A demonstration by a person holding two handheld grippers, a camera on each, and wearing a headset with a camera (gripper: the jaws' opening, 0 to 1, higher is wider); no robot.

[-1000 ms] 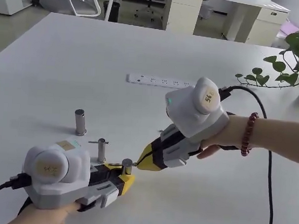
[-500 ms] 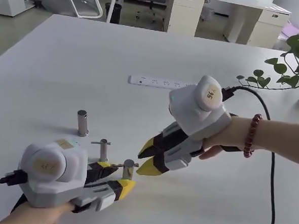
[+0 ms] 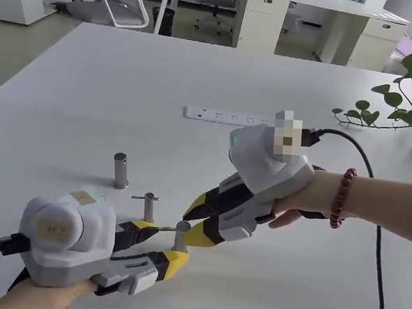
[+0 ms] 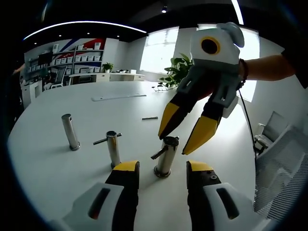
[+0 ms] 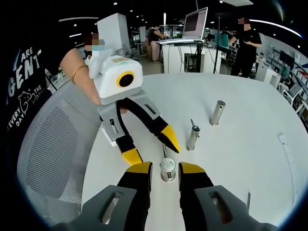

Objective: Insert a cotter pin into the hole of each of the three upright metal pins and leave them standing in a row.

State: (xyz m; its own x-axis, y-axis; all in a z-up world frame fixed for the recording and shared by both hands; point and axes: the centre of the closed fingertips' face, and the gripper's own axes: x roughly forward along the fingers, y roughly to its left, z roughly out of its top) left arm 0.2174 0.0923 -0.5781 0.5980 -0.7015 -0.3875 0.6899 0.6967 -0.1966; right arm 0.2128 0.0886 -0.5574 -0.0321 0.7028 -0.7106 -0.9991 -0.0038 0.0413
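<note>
White worktop (image 3: 91,84) carries, lower centre of the head view, the nearest metal pin (image 3: 180,237) with a cotter pin (image 4: 158,154) lodged in its hole, left gripper (image 3: 160,243) and right gripper (image 3: 193,224) both open, flanking it; recommend bracing the pin and pressing level.

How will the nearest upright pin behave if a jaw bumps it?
Probably tips easily: the nearest pin is tall and narrow, apparently standing loose on the smooth table. Once down, its round body would likely roll, though the cotter pin sticking out sideways may stop it.
</note>
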